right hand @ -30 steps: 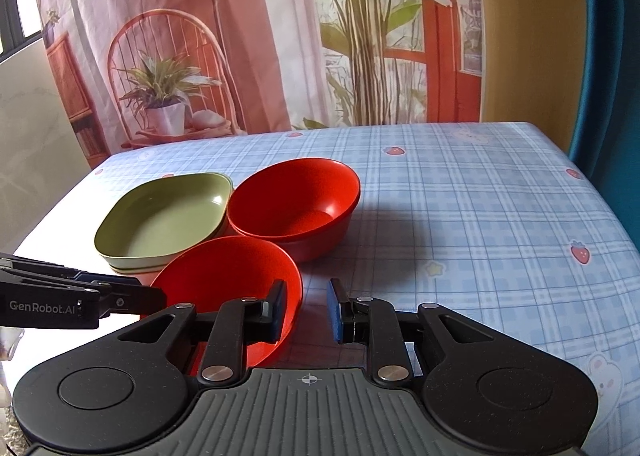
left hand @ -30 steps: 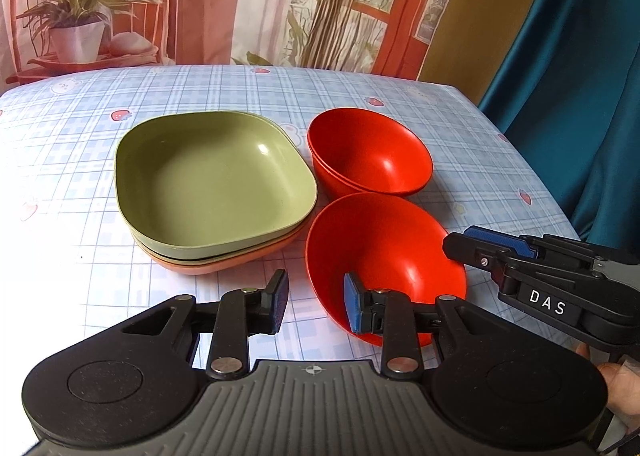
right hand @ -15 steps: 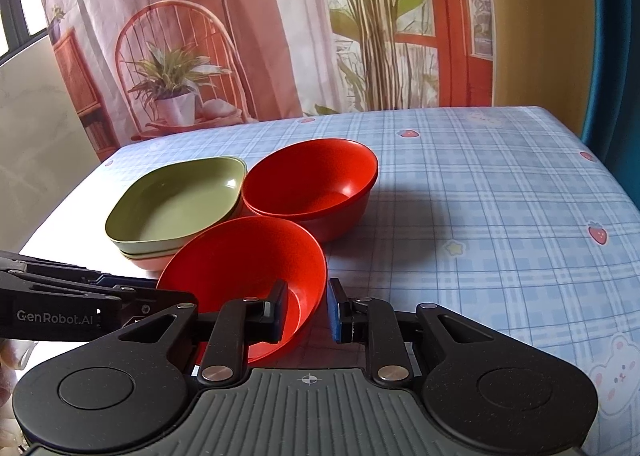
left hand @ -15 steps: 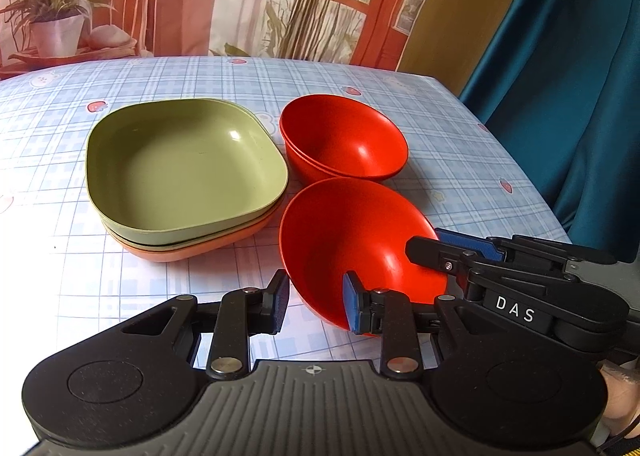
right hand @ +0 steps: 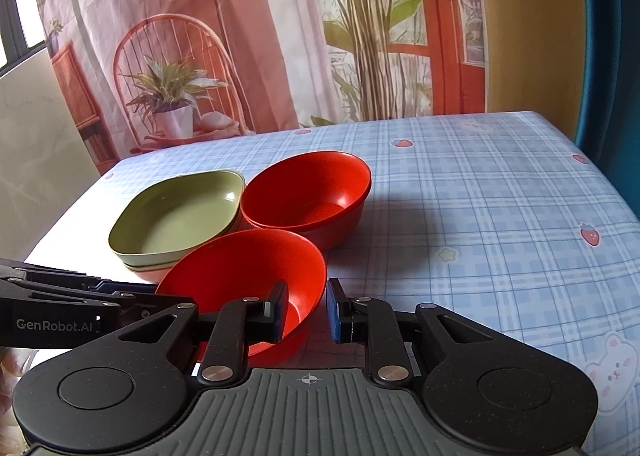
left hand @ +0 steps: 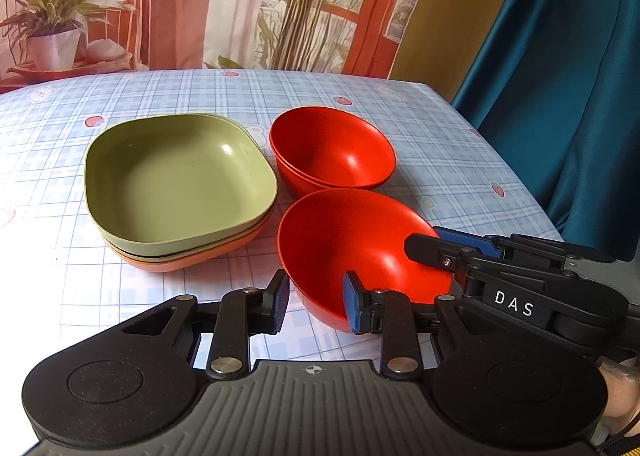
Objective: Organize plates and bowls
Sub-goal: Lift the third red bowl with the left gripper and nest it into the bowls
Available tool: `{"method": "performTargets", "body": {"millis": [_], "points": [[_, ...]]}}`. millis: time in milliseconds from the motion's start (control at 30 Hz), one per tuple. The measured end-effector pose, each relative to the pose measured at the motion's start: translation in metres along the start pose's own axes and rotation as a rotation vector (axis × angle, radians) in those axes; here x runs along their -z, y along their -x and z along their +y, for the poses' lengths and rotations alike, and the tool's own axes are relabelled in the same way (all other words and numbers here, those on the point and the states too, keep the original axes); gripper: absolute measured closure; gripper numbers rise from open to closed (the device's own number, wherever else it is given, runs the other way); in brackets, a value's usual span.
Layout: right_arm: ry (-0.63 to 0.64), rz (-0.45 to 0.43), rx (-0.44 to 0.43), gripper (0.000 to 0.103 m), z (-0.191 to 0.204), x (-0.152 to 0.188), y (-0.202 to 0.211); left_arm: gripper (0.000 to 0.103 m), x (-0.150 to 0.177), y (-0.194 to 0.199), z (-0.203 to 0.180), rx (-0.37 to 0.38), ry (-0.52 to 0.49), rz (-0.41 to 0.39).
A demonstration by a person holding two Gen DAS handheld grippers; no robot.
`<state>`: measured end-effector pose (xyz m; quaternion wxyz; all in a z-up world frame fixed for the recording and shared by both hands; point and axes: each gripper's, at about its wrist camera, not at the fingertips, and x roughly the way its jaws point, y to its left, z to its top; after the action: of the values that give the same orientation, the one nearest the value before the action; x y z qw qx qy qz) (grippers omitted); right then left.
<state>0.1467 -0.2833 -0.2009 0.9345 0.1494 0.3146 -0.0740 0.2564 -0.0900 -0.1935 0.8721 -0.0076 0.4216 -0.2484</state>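
plates point(left hand: 176, 179) stacked | near red bowl point(left hand: 352, 252) left, we're pinching its rim with both grippers' fingers point(left hand: 354, 302) | goes onto far bowls point(left hand: 332, 153)

Near red bowl point(right hand: 240, 268) tilted, rim between right gripper point(right hand: 307, 310) pads; left gripper point(right hand: 132, 298) at its left rim; green plates point(right hand: 176, 215) behind

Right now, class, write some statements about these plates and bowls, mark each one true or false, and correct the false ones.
1. The top plate is green. True.
2. The near bowl sits inside the far bowls. False: it is outside them, nearer the camera.
3. The far bowls are two red ones, nested. True.
4. The bottom plate is blue. False: it is orange.
5. One tool reaches into the top plate. False: the left tool and the right tool are both at the near bowl's rim.
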Motion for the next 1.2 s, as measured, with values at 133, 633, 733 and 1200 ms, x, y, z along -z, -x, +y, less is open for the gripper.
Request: {"method": "performTargets", "body": {"millis": [133,633,733,1200], "points": [[0.0,-0.012,0.003,0.084,0.0,-0.003,0.005,0.072,-0.001,0.006,-0.001,0.006,-0.014,-0.017],[0.003,-0.055,0.018,0.086,-0.005,-0.019,0.017,0.072,-0.017,0.015,-0.012,0.023,-0.062,-0.074],[-0.003,-0.059,0.024,0.086,-0.009,-0.023,0.016,0.072,-0.021,0.015,-0.015,0.028,-0.068,-0.081],[-0.038,-0.083,0.023,0.085,-0.026,-0.039,0.005,0.072,-0.041,0.003,-0.018,0.05,-0.068,-0.081]]}}
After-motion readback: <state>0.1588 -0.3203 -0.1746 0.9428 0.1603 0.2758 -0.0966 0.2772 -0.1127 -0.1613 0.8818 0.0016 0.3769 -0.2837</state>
